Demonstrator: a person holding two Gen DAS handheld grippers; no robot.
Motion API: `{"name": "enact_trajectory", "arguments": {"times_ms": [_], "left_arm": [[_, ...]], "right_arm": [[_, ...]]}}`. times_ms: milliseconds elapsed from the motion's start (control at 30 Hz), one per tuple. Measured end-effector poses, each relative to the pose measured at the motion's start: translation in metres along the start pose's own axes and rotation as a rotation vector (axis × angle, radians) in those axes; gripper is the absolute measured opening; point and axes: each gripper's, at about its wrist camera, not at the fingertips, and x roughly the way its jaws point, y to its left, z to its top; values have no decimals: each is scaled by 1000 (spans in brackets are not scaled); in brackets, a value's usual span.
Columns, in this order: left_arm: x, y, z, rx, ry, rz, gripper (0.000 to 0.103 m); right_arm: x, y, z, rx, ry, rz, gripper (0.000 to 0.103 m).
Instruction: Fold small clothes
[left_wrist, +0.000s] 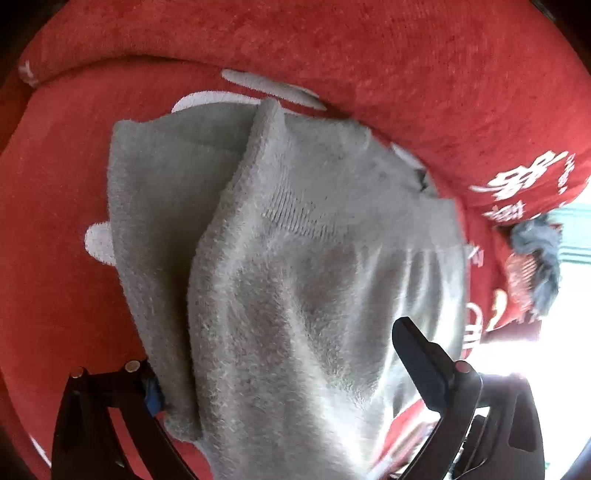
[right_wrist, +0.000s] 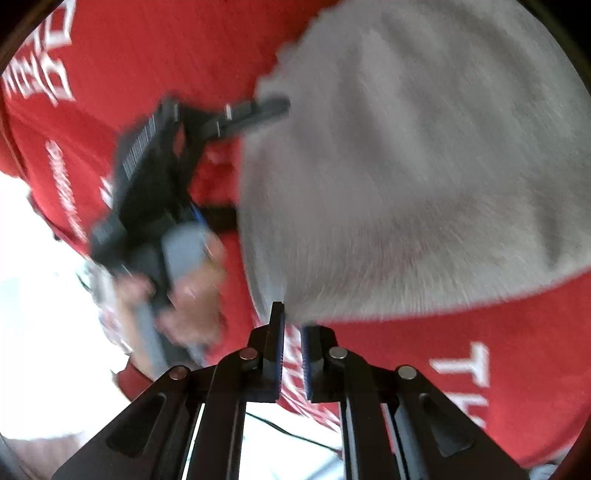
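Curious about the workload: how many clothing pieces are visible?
2: a light grey garment on the red cloth, and a dark bundle at its right edge. Others may be hidden.

My left wrist camera close above the grey garment (left_wrist: 295, 258) on the red cloth (left_wrist: 55, 258), my right wrist camera near its edge, facing my left hand-held gripper (right_wrist: 255, 110), both sharing garment and cloth

fuzzy grey knit garment (left_wrist: 295, 258)
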Motion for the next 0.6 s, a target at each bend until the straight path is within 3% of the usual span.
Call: {"name": "enact_trajectory", "arguments": {"times_ms": [133,200,267,333,367,433,500,600], "left_arm": [[2,0,0,-1,-18,55,95],[1,-2,1,-5,-47,127,84],[-1,-3,-1,2,-54,177,73],[-3,-4,-3,26,-59,228,63],[-3,-5,-5,40,-60,247,59],[-4,-6,-6,50,-68,256,51],[-6,-8,-6,48,-79,281,46],[-9,-13,-6,54,-94,316,30]], "right_arm": [[-14,4,-10,-123,73,-192,14],[-34,5,-8,-178,25,-267,21],[-55,-1,-1,-194,-56,-336,22],[-70,-12,9,-188,-120,-373,21],[-75,-19,17,-173,-134,-389,14],[-79,-30,33,-143,-156,-398,8],[-75,-40,45,-127,-150,-413,8],[-62,-57,54,-117,-97,-429,8]]}}
